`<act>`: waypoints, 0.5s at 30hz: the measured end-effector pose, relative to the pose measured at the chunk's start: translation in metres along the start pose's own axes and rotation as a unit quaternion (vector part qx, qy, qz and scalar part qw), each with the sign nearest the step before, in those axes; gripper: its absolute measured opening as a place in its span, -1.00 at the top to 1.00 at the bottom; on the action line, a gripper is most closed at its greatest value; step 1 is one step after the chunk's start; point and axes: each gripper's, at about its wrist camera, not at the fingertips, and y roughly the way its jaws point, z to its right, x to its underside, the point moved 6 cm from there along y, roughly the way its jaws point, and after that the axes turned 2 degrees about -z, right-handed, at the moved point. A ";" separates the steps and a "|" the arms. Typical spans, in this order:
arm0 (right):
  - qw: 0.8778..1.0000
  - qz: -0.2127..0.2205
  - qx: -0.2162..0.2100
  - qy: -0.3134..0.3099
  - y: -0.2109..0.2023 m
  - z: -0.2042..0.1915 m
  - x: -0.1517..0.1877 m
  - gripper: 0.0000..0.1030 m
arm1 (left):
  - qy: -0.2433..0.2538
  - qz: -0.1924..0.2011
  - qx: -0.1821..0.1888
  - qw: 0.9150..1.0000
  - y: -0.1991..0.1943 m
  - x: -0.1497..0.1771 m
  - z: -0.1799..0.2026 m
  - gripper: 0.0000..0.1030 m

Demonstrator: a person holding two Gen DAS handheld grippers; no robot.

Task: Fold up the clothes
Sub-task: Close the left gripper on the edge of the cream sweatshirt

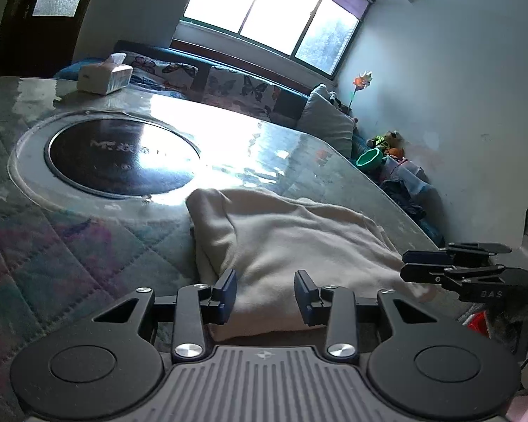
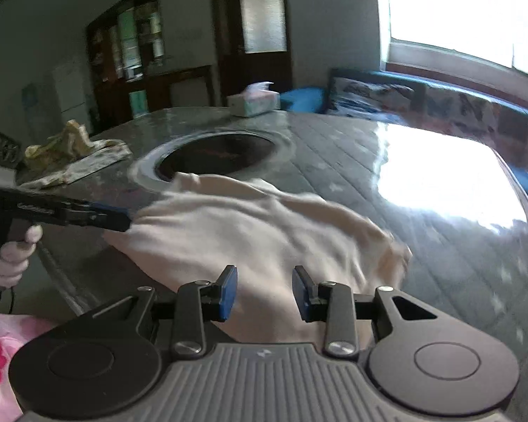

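A cream garment (image 1: 292, 242) lies bunched on the quilted table cover (image 1: 70, 256); it also shows in the right wrist view (image 2: 264, 239). My left gripper (image 1: 265, 295) is open, its fingers apart just above the garment's near edge. My right gripper (image 2: 264, 293) is open too, over the garment's near edge. In the left wrist view the right gripper (image 1: 408, 263) comes in from the right at the garment's right edge. In the right wrist view the left gripper (image 2: 123, 219) reaches the garment's left edge.
A round black hotplate (image 1: 123, 156) is set into the table beyond the garment. A tissue box (image 1: 104, 75) stands at the far edge. A crumpled patterned cloth (image 2: 67, 154) lies at the table's left. A sofa with butterfly cushions (image 1: 236, 86) runs under the window.
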 end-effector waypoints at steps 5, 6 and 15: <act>0.996 -0.015 -0.045 -0.071 0.017 -0.037 -0.017 0.27 | -0.034 -0.005 -0.031 0.999 -0.001 -0.010 -0.018 0.08; 0.995 -0.017 -0.055 -0.086 0.021 -0.046 -0.020 0.27 | -0.038 -0.006 -0.037 0.999 -0.001 -0.012 -0.021 0.07; 0.969 -0.040 -0.118 -0.214 0.061 -0.121 -0.036 0.21 | -0.060 -0.003 -0.067 0.996 -0.002 -0.031 -0.039 -0.33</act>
